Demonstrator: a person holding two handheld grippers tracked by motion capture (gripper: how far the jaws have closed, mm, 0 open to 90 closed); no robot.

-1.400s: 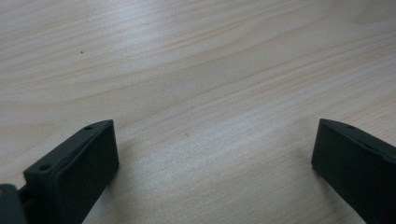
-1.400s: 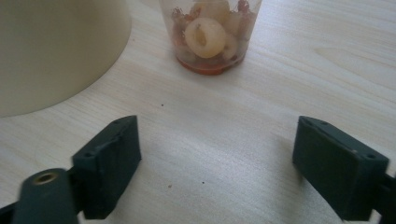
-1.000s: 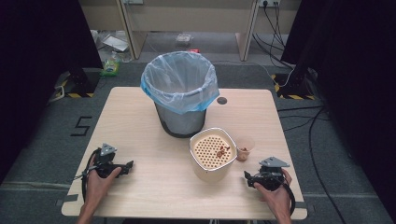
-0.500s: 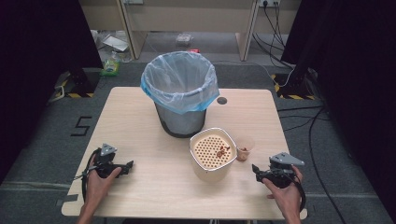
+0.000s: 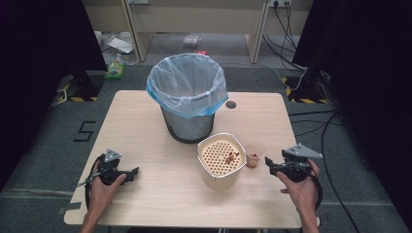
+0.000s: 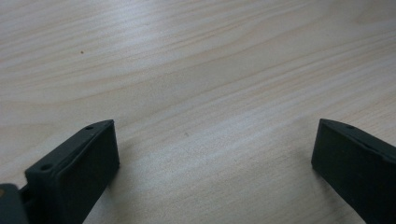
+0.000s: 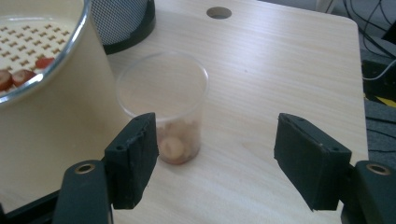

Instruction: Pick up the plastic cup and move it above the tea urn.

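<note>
Clear plastic, the small cup (image 7: 163,105) with scraps in its bottom stands untouched just ahead of the right gripper (image 7: 212,158), whose empty jaws have just been narrowing, while the left gripper (image 6: 210,168) rests wide apart, so everything remains undone.

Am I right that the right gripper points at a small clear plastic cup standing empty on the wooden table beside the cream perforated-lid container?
Not quite: the small clear plastic cup is not empty. The right gripper view shows brownish food pieces at its bottom. It does stand on the wooden table beside the cream perforated-lid container, ahead of the right gripper.
</note>
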